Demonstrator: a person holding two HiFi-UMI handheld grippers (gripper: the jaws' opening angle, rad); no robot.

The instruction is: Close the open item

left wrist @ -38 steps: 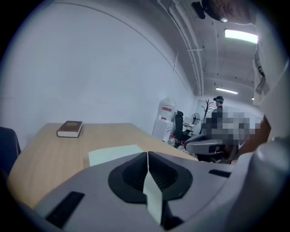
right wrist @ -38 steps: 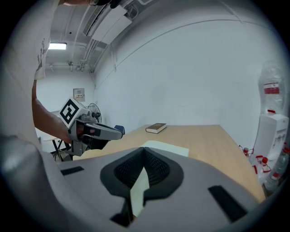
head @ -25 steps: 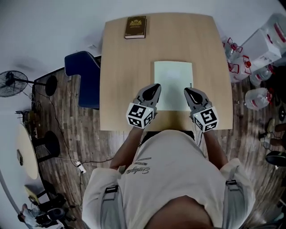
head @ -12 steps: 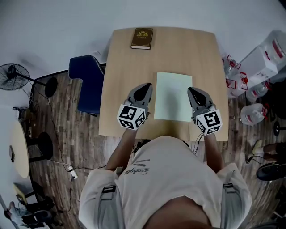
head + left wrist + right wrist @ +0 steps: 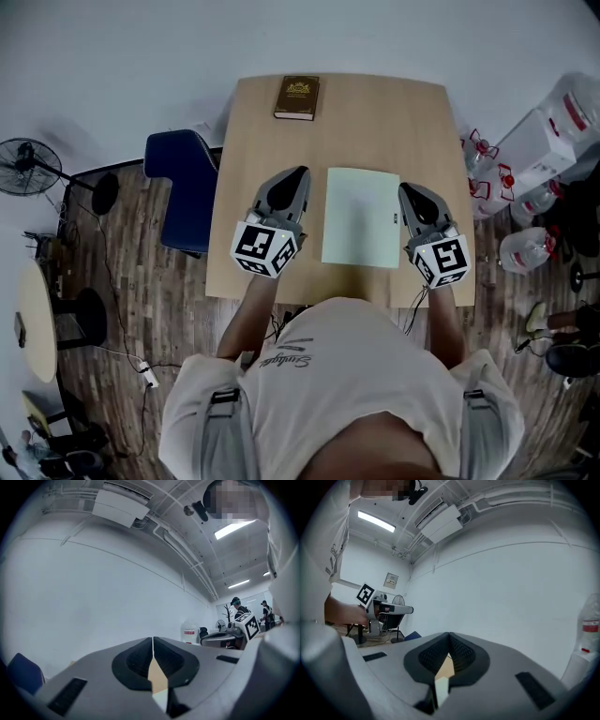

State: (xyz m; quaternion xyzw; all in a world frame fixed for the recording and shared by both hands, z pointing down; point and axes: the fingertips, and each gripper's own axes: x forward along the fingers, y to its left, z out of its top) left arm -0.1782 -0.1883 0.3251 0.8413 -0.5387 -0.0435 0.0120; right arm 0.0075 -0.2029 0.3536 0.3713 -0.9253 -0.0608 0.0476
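Observation:
A pale green flat book or folder [image 5: 361,217] lies on the wooden table [image 5: 375,112] as a single rectangle, with a small dark mark on its right edge. My left gripper [image 5: 298,173] hovers just left of it, jaws shut and empty. Just off its right edge my right gripper [image 5: 405,190] is also shut on nothing. In the left gripper view the left gripper [image 5: 153,641] has its jaws pressed together and points at a white wall. The right gripper view shows the right gripper [image 5: 449,637] closed the same way.
A brown hardback book [image 5: 297,97] lies near the table's far edge. A blue chair [image 5: 183,187] stands at the table's left side. Large water bottles [image 5: 525,248] crowd the floor at the right, and a fan [image 5: 23,169] stands far left.
Both grippers have drawn outward off the pale green item's near corners and now sit beside its left and right edges. The head view has shifted, so the table sits lower.

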